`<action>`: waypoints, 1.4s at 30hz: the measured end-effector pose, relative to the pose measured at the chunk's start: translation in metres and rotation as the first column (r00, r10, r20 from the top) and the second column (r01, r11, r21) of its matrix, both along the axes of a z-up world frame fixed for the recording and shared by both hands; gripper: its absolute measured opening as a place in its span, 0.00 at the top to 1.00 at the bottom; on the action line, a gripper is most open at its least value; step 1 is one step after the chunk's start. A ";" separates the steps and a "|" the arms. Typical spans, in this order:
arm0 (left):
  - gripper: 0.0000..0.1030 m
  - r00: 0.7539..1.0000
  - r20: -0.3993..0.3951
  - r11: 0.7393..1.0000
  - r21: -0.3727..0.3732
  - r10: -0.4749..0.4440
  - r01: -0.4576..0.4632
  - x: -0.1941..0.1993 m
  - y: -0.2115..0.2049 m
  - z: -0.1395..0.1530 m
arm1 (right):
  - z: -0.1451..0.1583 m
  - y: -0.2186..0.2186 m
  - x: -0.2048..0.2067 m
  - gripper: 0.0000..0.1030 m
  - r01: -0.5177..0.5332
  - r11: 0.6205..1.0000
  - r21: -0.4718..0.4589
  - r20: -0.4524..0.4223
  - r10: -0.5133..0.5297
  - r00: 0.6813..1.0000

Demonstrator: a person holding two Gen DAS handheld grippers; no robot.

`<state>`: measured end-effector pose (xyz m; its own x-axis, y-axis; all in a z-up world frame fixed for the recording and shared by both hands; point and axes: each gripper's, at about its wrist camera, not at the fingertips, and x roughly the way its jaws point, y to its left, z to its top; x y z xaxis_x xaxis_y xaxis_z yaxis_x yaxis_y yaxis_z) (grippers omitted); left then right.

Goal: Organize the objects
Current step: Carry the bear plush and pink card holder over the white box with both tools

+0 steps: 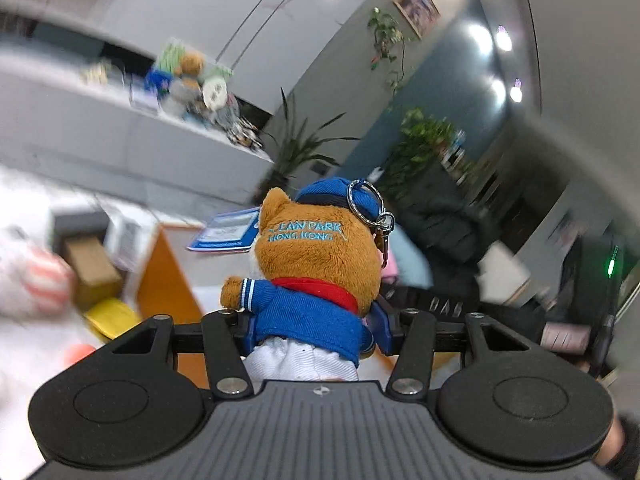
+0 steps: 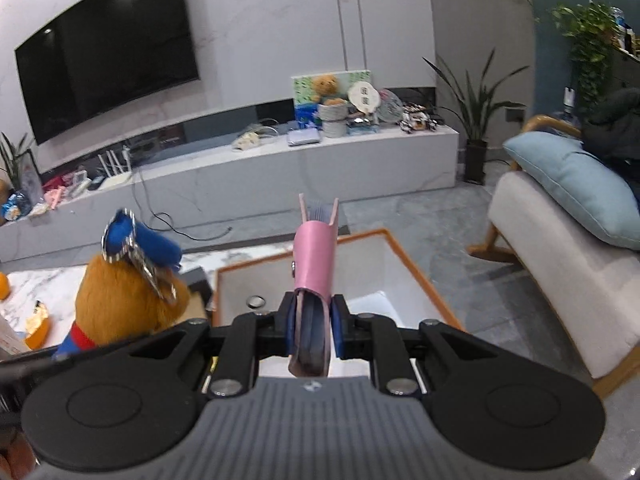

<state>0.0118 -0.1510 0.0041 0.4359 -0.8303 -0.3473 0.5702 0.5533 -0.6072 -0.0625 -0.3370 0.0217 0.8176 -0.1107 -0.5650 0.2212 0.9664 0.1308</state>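
My left gripper [image 1: 312, 320] squeezes the teddy bear [image 1: 316, 264]. My right gripper [image 2: 313, 330] squeezes the pink wallet [image 2: 314, 268]. I am carrying both. The white tray [image 2: 404, 256] sits just ahead, below the wallet, so I think I lower them in next.

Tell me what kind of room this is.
Most likely a home living room: a wall-mounted TV above a long white media console, an armchair with a blue cushion, and potted plants.
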 end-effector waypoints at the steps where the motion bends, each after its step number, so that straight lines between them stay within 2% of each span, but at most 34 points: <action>1: 0.42 1.000 -0.023 1.000 -0.025 -0.006 0.005 0.003 -0.005 -0.006 | 0.000 -0.003 0.000 0.82 0.003 1.000 -0.002 -0.005 -0.003 1.000; 5: 0.42 0.998 -0.058 0.998 -0.062 -0.022 0.019 0.011 -0.022 -0.023 | -0.005 -0.011 -0.001 0.82 0.012 1.000 -0.018 -0.026 -0.012 1.000; 9: 0.42 0.986 -0.161 0.993 -0.119 -0.045 0.026 0.021 -0.028 -0.039 | -0.013 -0.015 -0.001 0.82 0.012 0.999 -0.047 -0.073 -0.016 0.997; 20: 0.42 0.981 -0.179 0.998 -0.015 -0.067 0.066 0.021 -0.052 -0.059 | -0.050 -0.030 0.005 0.82 -0.046 0.997 -0.060 -0.254 0.030 0.967; 24: 0.41 0.986 -0.154 0.997 0.038 -0.068 0.074 0.010 -0.057 -0.054 | -0.063 -0.028 0.008 0.82 -0.080 0.995 -0.055 -0.305 0.060 0.950; 28: 0.41 0.994 -0.099 0.983 0.170 -0.046 0.062 -0.004 -0.065 -0.049 | -0.070 -0.023 0.010 0.82 -0.119 0.992 -0.051 -0.340 0.095 0.936; 33: 0.41 0.996 -0.080 0.965 0.254 -0.042 0.061 -0.008 -0.070 -0.046 | -0.075 -0.012 0.009 0.82 -0.162 0.985 -0.064 -0.368 0.128 0.921; 39: 0.40 0.999 -0.017 0.913 0.405 -0.043 0.046 -0.017 -0.085 -0.042 | -0.082 -0.002 0.013 0.82 -0.220 0.972 -0.077 -0.420 0.168 0.892; 42: 0.40 0.999 0.005 0.876 0.481 -0.052 0.043 -0.020 -0.094 -0.041 | -0.086 0.003 0.011 0.82 -0.247 0.966 -0.082 -0.442 0.187 0.877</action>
